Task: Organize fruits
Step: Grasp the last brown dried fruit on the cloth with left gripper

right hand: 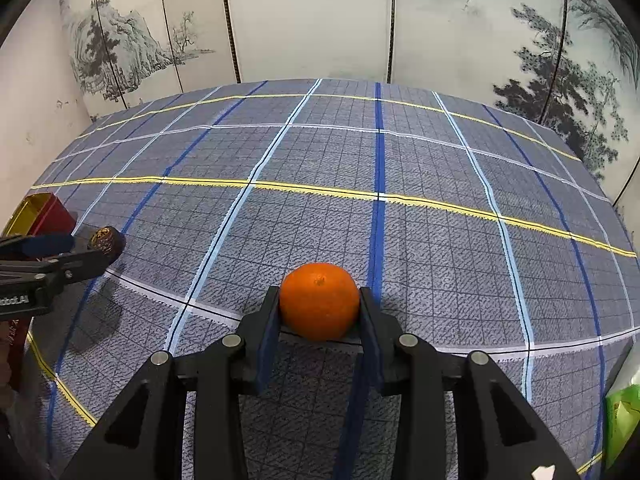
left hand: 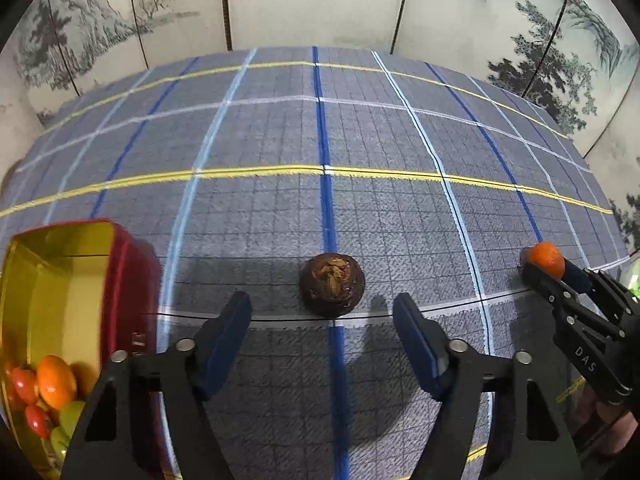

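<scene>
Left hand-held gripper [left hand: 322,316] angles down, jaws apart around a dark brown fruit [left hand: 332,284]; right hand-held gripper [right hand: 320,304] clamps a smooth tangerine [right hand: 319,300]

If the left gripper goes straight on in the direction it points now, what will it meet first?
Most likely the dark brown fruit, which lies on the checked tablecloth just ahead of the left gripper, centred between its open fingers. Depth is unclear, so the fingertips may touch the cloth about then.
</scene>
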Demonstrator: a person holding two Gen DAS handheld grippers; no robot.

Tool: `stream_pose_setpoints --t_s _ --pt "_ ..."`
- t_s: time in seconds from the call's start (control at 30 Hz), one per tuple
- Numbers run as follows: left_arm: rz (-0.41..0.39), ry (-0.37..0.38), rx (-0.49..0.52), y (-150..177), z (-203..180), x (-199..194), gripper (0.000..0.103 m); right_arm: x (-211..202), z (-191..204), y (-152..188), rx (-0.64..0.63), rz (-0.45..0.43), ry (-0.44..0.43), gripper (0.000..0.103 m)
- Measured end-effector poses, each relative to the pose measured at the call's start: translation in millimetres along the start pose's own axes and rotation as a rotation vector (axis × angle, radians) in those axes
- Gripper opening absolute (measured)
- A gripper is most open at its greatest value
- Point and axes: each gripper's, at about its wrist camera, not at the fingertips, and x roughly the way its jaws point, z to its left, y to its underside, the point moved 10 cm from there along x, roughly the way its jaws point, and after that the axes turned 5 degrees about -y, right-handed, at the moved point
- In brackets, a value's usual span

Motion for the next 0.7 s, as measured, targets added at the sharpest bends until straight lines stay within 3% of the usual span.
stream_pose_setpoints --t_s 0.7 --pt "-0.035 -0.036 0.035 -5.5 0.9 9.7 0.037 1.6 3.0 -0.3 0.000 0.002 0.000 0.037"
